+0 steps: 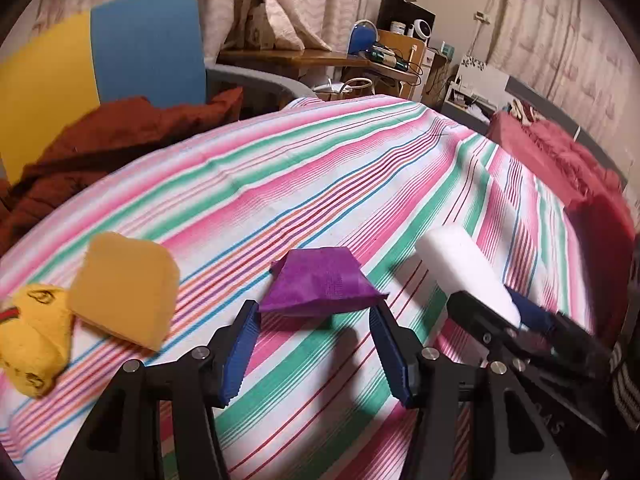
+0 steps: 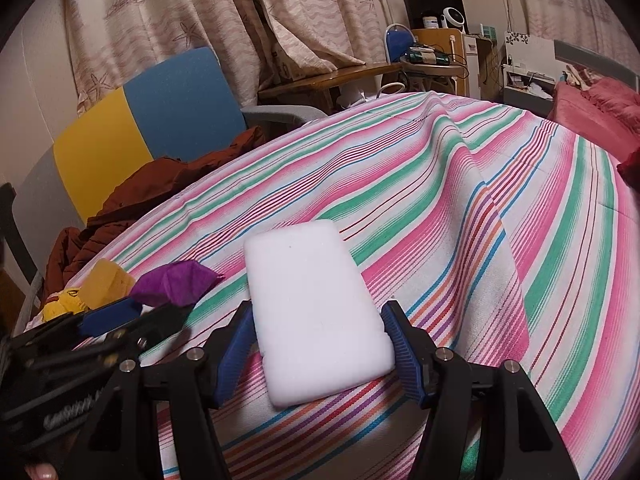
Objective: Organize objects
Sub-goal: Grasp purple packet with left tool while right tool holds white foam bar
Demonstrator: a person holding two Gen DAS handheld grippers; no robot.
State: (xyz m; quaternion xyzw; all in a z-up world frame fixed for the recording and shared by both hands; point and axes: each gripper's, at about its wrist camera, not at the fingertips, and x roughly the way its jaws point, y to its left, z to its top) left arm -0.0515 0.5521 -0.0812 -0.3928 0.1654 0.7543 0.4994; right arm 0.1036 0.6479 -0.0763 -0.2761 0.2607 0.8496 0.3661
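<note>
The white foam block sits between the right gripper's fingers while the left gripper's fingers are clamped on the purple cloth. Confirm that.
Not quite: the left gripper is open, its fingers short of the purple cloth, as the left wrist view shows. The white foam block does sit between the right gripper's fingers.
</note>
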